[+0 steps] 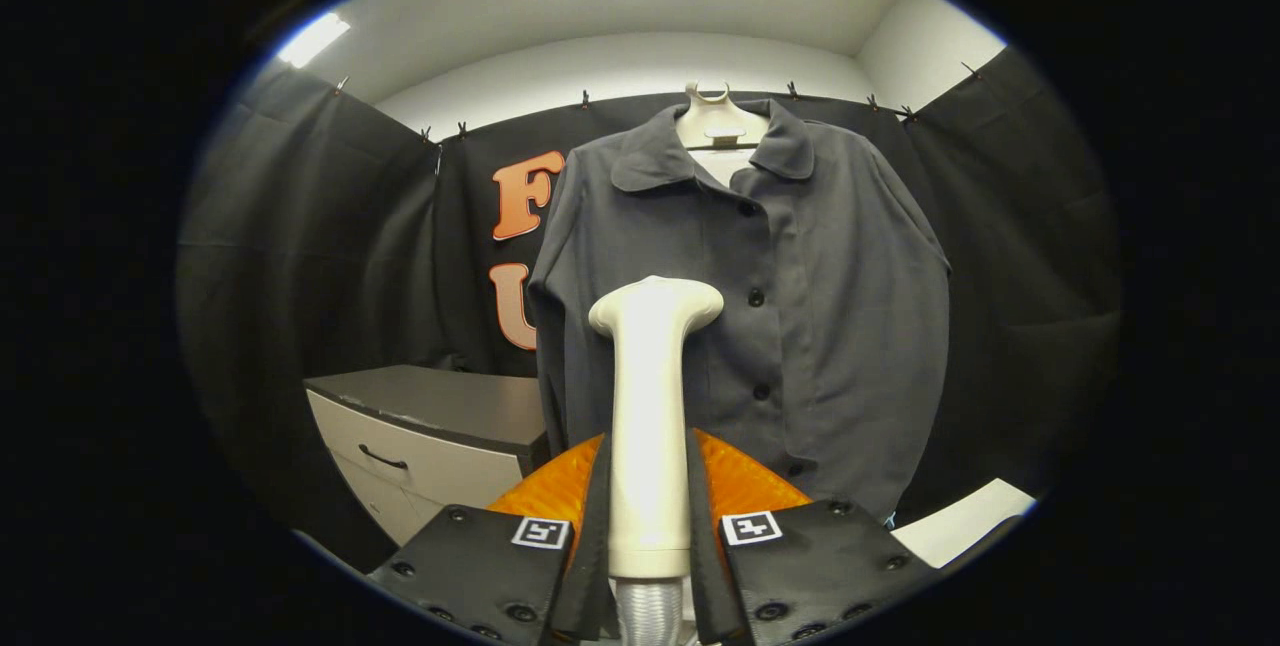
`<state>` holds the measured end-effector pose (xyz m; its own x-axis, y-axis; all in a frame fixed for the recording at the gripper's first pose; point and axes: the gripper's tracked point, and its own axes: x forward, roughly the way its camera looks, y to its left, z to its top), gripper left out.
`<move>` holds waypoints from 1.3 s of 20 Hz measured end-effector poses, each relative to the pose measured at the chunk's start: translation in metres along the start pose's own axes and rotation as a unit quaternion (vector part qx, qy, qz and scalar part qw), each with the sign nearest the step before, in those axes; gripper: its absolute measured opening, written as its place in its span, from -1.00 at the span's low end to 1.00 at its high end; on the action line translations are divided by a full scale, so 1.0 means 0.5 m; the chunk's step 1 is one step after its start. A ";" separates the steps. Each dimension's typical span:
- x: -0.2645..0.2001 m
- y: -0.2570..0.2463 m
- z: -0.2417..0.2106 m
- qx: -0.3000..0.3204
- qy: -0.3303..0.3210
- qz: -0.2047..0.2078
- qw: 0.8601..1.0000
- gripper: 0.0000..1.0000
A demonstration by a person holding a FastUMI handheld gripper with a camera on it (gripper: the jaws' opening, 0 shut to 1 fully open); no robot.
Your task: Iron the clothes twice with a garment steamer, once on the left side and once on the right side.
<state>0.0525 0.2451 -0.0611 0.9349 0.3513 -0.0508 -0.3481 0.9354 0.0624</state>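
Gripping steamer (650,406) w/ claw (648,526), shirt (760,296) beyond — grey cabinet (430,426) beside

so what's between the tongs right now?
The garment steamer handle, clamped by both fingers in the gripper view; its head points at the hanging dark shirt beyond.

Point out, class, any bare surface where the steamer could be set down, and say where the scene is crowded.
Free: the cabinet's grey top, beside the shirt's sleeve, and a white surface's corner below the shirt's hem. Crowded: the middle, where the gripper is shut on the steamer, its head just before the shirt front.
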 end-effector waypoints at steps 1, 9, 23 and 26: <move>-0.005 -0.002 -0.010 -0.003 0.003 -0.001 1.000 -0.18; -0.034 -0.008 -0.101 0.000 0.034 0.000 0.999 -0.17; -0.063 -0.025 -0.284 0.003 0.115 -0.004 0.993 -0.17; -0.068 -0.026 -0.334 0.003 0.137 -0.005 0.990 -0.18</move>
<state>0.0136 0.2276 -0.2267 0.8835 0.3413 -0.3209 -0.3384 0.9386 0.0667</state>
